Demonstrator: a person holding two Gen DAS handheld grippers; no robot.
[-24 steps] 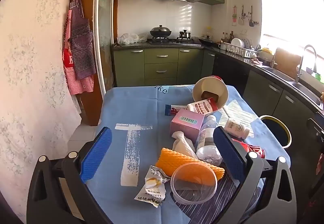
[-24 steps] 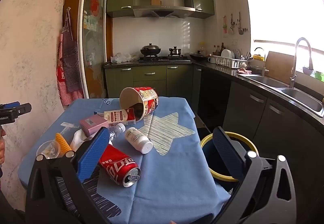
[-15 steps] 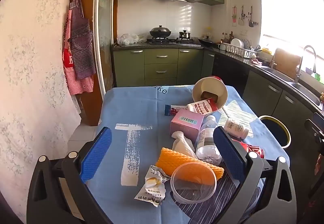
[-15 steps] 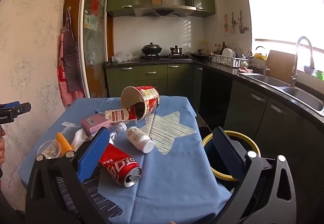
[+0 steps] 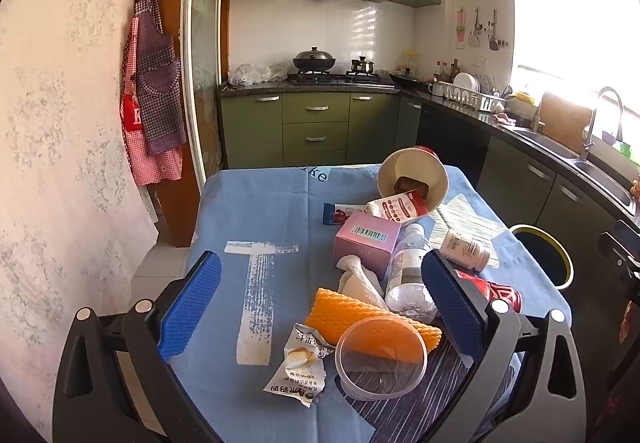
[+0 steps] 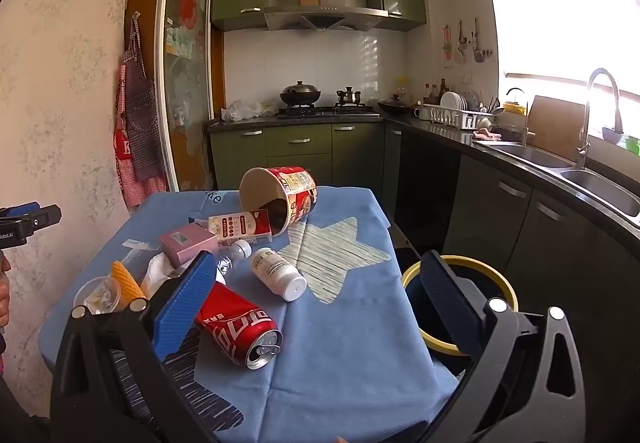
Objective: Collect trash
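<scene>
Both pairs of jaws stand wide apart and hold nothing: the left gripper (image 5: 320, 295) hangs over the near left part of the table, the right gripper (image 6: 316, 291) over its near right corner, each with ribbed blue pads on black plastic arms.

The trash lies scattered on a blue tablecloth (image 5: 256, 211) printed with brushed white marks. Nearest the left gripper sits a clear round plastic cup (image 5: 380, 357) on its base, touching a torn, crinkled foil wrapper (image 5: 298, 369) to its left and a ridged orange foam sleeve (image 5: 368, 317) behind it. Farther on come a crumpled white tissue (image 5: 358, 281), a clear plastic bottle (image 5: 408, 275) lying on its side, a pink cardboard box (image 5: 366, 239) and a white pill bottle (image 6: 278, 273), also on its side. A dented red soda can (image 6: 236, 327) lies partly behind the right gripper's left pad. At the far end a paper noodle bucket (image 6: 280, 197) is tipped over, mouth toward the camera, with a red-and-white carton (image 6: 240, 227) leaning at its rim.

A yellow-rimmed trash bin (image 6: 460, 307) stands just beside the table's right edge — its near side hidden by the right pad.

Since the earlier frames the left view is unchanged; the right view has crept slightly nearer the table.

The dark thing inside the bucket is unclear.
</scene>
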